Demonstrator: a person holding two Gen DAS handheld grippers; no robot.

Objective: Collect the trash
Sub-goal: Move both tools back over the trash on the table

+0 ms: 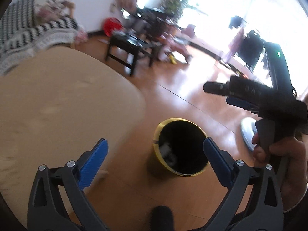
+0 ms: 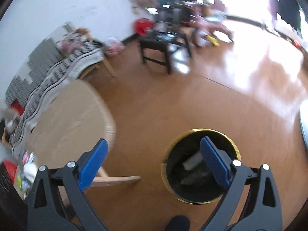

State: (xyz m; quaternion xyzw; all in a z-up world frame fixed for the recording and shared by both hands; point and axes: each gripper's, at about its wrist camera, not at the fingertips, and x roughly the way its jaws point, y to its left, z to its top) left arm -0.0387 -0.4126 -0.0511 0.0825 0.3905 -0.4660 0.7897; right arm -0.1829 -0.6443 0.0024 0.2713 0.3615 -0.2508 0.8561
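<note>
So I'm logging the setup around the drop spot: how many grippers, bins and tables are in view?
Blue-padded black grippers: 2, left gripper and right gripper, both open and empty
Gold-rimmed black round bin: 1
Light wooden table: 1
Small black side table: 1
Total: 5

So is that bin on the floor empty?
No. The bin stands upright with pale and dark scraps at its bottom, seen through its open top in both views.
</note>
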